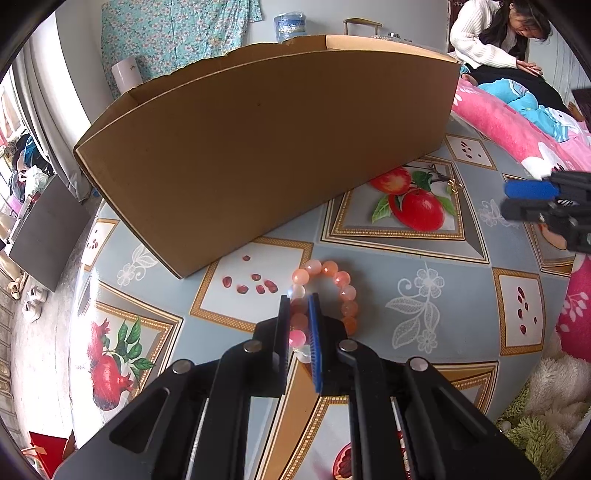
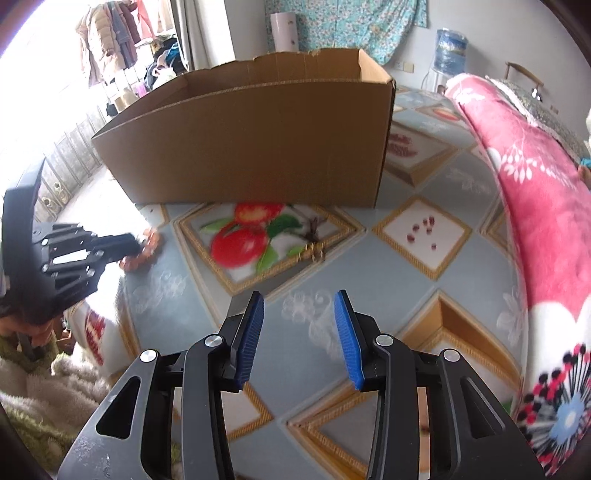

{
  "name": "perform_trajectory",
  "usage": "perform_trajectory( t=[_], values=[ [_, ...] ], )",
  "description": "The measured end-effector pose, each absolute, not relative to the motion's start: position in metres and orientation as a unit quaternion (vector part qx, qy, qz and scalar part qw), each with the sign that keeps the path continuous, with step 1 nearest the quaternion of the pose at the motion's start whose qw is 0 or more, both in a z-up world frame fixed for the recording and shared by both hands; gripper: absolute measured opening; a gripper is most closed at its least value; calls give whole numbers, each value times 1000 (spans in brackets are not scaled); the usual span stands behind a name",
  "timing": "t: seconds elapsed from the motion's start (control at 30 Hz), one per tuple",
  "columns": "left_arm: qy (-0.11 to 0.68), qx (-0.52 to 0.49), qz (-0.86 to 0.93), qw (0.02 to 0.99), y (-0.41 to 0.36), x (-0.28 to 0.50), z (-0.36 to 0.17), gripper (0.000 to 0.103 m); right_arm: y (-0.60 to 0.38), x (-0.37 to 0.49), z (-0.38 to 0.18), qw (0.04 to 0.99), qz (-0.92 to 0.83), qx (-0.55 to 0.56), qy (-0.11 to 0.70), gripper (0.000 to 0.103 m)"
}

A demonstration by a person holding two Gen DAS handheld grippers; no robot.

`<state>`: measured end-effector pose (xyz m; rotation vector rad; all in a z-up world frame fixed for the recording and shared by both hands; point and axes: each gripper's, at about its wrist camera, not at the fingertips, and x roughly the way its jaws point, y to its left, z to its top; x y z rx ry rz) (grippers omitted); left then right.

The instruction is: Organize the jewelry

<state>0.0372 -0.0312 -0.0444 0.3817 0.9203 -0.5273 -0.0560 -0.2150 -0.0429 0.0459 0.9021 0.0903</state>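
Observation:
A pink and orange bead bracelet (image 1: 338, 286) lies on the patterned tablecloth just in front of an open cardboard box (image 1: 266, 147). My left gripper (image 1: 300, 299) is shut on the near side of the bracelet, with beads pinched between its pads. In the right wrist view the left gripper (image 2: 142, 243) and bracelet (image 2: 147, 251) show at the left. My right gripper (image 2: 299, 301) is open and empty above the cloth, facing the box (image 2: 251, 147). A small gold piece of jewelry (image 2: 316, 251) lies ahead of it by the printed apples; it also shows in the left wrist view (image 1: 453, 186).
A pink floral blanket (image 2: 546, 206) covers the table's right side. A person (image 1: 495, 33) sits beyond the box at the far right. A fluffy green and white rug (image 1: 546, 417) lies below the table edge. The table (image 1: 443, 295) extends between the grippers.

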Motion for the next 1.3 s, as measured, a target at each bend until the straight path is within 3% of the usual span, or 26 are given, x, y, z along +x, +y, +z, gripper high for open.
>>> perform_trajectory(
  t=[0.1, 0.27, 1.17, 1.23, 1.3],
  values=[
    [436, 178, -252, 845, -31, 38, -45, 9, -215, -37, -45, 901, 49, 18, 431, 37],
    [437, 172, -255, 845, -29, 39, -44, 9, -218, -13, -58, 891, 42, 19, 451, 23],
    [435, 165, -263, 845, -27, 39, -45, 9, -201, -8, -55, 892, 18, -7, 451, 14],
    [435, 164, -265, 845, -27, 39, -45, 9, -204, -8, -53, 891, 22, -6, 454, 0],
    [435, 162, -267, 845, -25, 39, -44, 9, -205, -8, -52, 891, 23, -2, 454, 0]
  ],
)
